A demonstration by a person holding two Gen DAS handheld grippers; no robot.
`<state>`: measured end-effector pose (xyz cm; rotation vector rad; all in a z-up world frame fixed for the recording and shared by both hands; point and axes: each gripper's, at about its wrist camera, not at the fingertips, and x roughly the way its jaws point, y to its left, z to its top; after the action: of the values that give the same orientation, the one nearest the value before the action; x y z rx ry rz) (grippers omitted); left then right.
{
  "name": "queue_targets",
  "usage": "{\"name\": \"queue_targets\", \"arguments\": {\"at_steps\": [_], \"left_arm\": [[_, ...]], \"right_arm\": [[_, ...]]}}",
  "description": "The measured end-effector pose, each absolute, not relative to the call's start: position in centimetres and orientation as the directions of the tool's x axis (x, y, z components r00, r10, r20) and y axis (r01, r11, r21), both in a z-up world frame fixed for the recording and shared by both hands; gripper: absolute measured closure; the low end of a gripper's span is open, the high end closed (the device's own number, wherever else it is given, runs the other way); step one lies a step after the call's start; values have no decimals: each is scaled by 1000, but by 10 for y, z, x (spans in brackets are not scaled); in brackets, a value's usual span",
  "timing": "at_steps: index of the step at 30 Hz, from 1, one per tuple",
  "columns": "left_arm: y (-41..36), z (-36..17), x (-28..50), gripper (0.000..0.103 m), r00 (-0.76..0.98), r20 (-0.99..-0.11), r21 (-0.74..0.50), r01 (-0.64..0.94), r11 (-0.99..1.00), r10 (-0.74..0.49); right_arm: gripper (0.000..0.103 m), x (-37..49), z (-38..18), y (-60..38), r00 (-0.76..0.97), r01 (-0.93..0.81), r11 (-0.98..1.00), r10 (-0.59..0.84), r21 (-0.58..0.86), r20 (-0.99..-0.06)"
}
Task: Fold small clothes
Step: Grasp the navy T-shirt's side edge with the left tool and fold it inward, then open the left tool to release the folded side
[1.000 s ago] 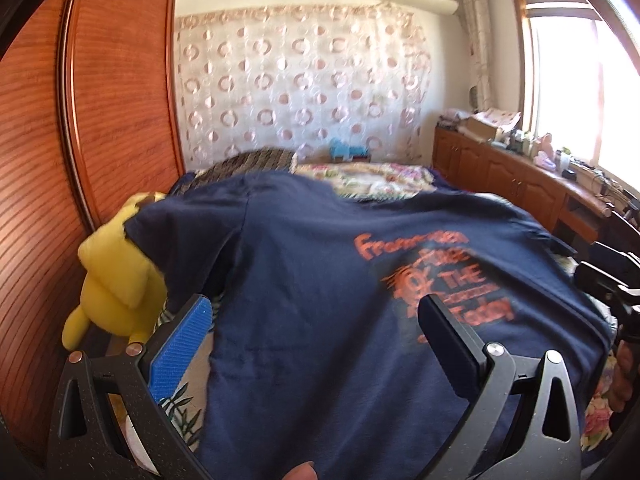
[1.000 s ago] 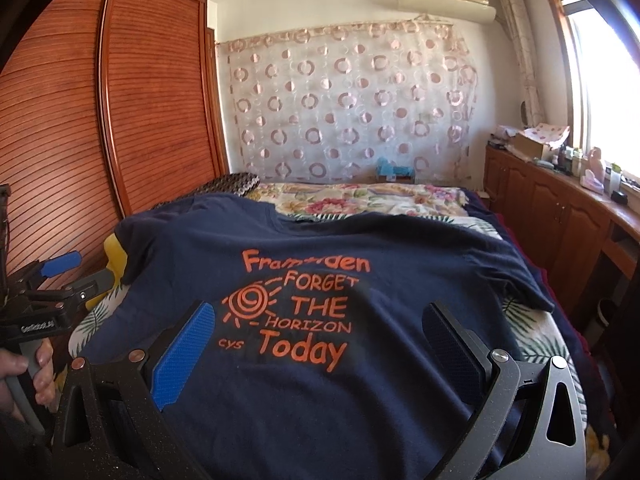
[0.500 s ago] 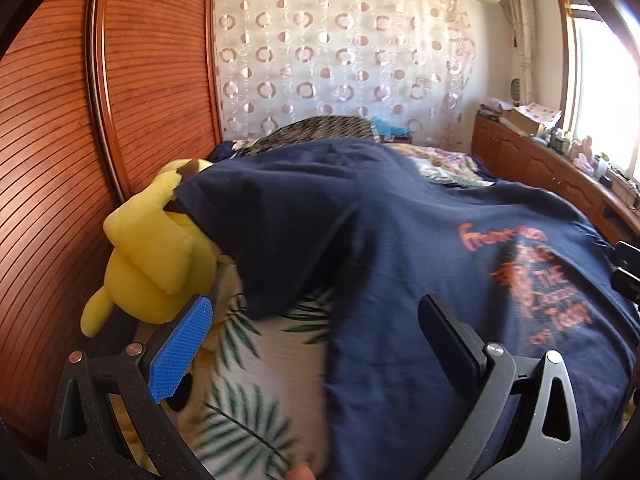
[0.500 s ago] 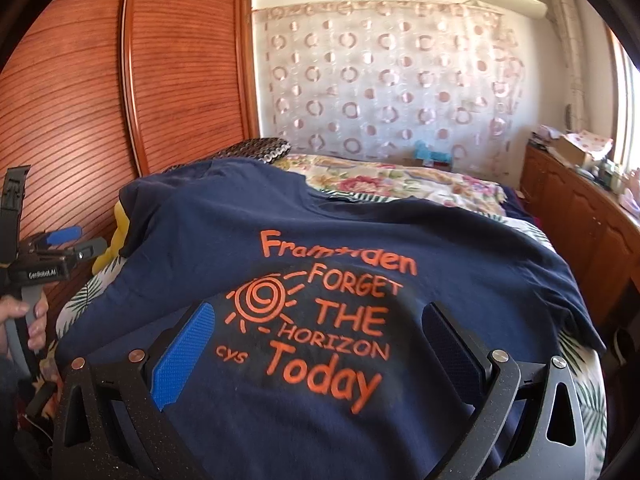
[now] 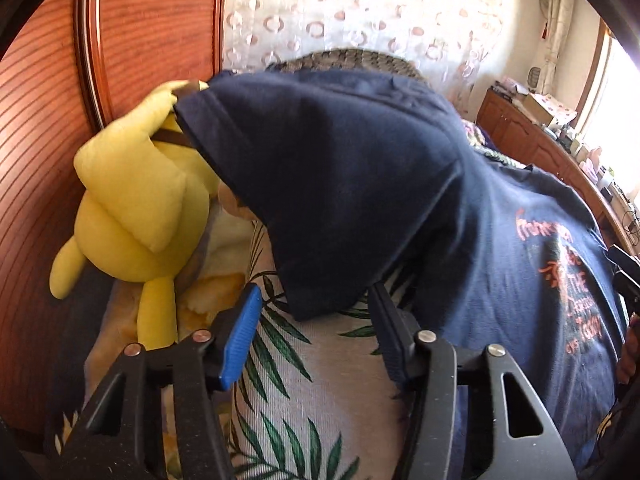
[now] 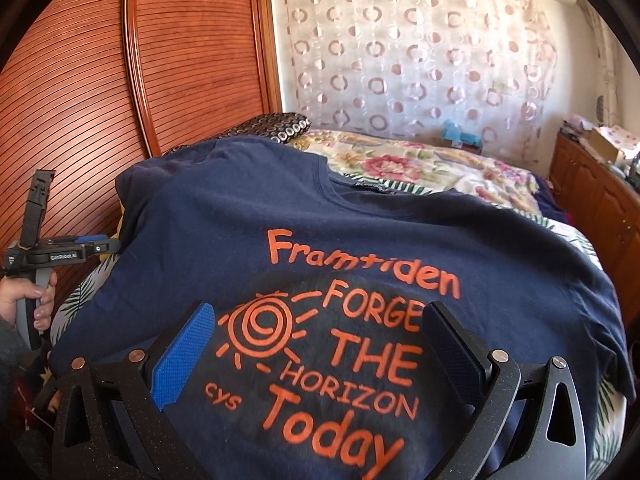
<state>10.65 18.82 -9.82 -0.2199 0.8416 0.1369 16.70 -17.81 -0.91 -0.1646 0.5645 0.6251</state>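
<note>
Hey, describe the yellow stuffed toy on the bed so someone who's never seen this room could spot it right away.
Find the tall slatted wooden wardrobe; the bed's palm-leaf sheet runs along its foot. There, the yellow plush toy lies against the wood, its top tucked under the sleeve of the navy T-shirt. It is the only bright yellow, stuffed thing there.

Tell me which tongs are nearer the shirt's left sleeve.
Left. The left tongs sit right at the sleeve hem, jaws closing with nothing yet pinched. The right tongs hover over the orange print mid-shirt, well away.
</note>
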Motion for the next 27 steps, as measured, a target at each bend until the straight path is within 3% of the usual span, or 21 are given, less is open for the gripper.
{"name": "queue_targets", "arguments": {"at_steps": [4,8,16,24,27], "left_arm": [[194,-100,110,84,665,-747,-162,-208,965,18],[192,-81,102,96,709,-705,-165,-195,967,23],[150,-2,114,97,801,-599,-124,-59,991,-27],[70,12,164,97,760,-625,-87,159,983,-179],[65,5,171,78,741,-642,-100,174,980,-197]], "right_arm": [[0,188,-7,-173,647,-607,794,512,25,-566],[0,200,-4,-170,639,-614,789,522,34,-566],[0,212,-8,-182,637,-594,800,527,77,-563],[0,211,-5,-210,686,-521,847,490,108,-537],[0,208,-9,-220,697,-492,863,469,114,-542]]}}
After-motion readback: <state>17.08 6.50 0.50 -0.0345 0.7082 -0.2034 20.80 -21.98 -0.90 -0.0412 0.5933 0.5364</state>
